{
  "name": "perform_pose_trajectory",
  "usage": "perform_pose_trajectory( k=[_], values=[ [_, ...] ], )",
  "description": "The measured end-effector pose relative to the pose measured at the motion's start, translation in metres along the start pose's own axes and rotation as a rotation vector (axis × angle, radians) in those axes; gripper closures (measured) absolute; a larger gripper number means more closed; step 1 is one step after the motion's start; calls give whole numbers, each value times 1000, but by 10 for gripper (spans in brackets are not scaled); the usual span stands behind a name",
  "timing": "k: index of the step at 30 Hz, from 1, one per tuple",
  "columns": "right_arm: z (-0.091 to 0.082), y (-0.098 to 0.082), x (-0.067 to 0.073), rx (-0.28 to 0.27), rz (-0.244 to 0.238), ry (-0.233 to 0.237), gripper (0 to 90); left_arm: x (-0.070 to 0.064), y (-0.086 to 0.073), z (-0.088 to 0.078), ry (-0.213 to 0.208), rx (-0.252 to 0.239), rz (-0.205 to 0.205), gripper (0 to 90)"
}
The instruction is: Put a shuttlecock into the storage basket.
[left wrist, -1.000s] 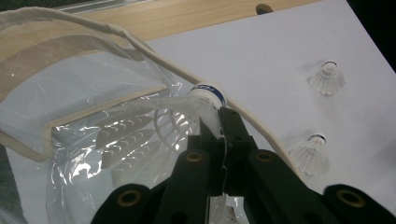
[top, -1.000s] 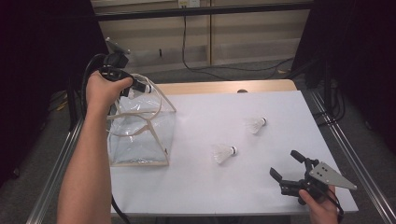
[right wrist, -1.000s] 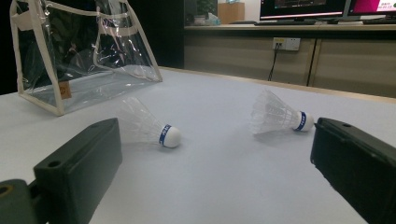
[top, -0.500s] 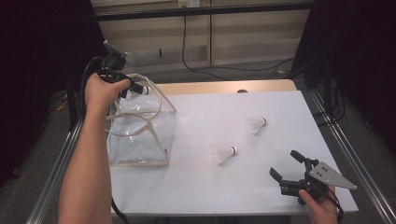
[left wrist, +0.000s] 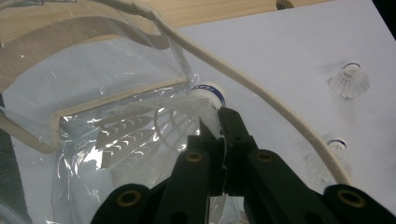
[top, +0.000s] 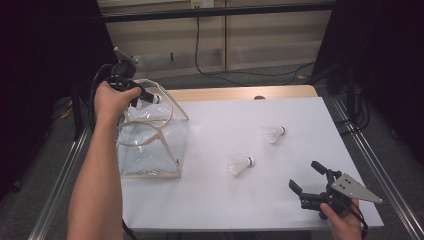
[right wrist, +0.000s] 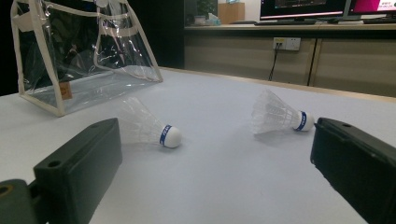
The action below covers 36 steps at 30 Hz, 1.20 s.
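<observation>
Left gripper [left wrist: 212, 135] in my view is clamped on a shuttlecock [left wrist: 187, 116], holding it over the mouth of the clear bag [top: 150, 145] at the table's left edge. Right gripper [top: 306, 176] rests with jaws apart near the front right, two loose shuttlecocks [top: 240, 164] lying ahead of it.

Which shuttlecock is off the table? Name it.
The shuttlecock pinched in the left tool, above the clear bag. The other two shuttlecocks lie loose on the white table.
</observation>
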State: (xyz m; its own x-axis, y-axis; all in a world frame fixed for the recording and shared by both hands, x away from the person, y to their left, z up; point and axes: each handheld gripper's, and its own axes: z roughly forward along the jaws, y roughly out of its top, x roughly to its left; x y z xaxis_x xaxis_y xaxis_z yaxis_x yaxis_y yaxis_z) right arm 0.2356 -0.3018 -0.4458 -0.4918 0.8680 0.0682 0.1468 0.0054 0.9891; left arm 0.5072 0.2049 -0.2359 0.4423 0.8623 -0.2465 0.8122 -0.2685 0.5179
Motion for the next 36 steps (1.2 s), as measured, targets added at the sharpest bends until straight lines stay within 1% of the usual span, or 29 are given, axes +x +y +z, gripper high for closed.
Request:
perform_pose_trajectory(
  k=[2,3,10,12,14,18,21,24,28,30,36],
  values=[
    [0,0,0,0,0,-1,18,1,0,1,3,6,0,896],
    [0,0,0,0,0,-1,19,1,-1,2,3,3,-6,897],
    [0,0,0,0,0,0,19,5,-3,5,6,11,-2,897],
    [0,0,0,1,-7,0,19,5,-3,6,9,1,-14,897],
    [0,0,0,0,-2,-1,19,6,-3,6,10,3,-11,896],
    [0,0,0,0,0,-1,19,7,-3,7,16,4,-17,896],
    [0,0,0,0,-3,2,19,7,-3,9,25,6,-14,895],
    [0,0,0,0,-4,4,19,7,-2,11,26,5,-20,895],
    [0,0,0,0,-2,4,20,8,-1,13,24,12,-14,895],
    [0,0,0,0,0,4,20,8,-2,15,31,7,-24,894],
    [0,0,0,0,0,4,20,11,-2,18,41,8,-31,893]
  ],
)
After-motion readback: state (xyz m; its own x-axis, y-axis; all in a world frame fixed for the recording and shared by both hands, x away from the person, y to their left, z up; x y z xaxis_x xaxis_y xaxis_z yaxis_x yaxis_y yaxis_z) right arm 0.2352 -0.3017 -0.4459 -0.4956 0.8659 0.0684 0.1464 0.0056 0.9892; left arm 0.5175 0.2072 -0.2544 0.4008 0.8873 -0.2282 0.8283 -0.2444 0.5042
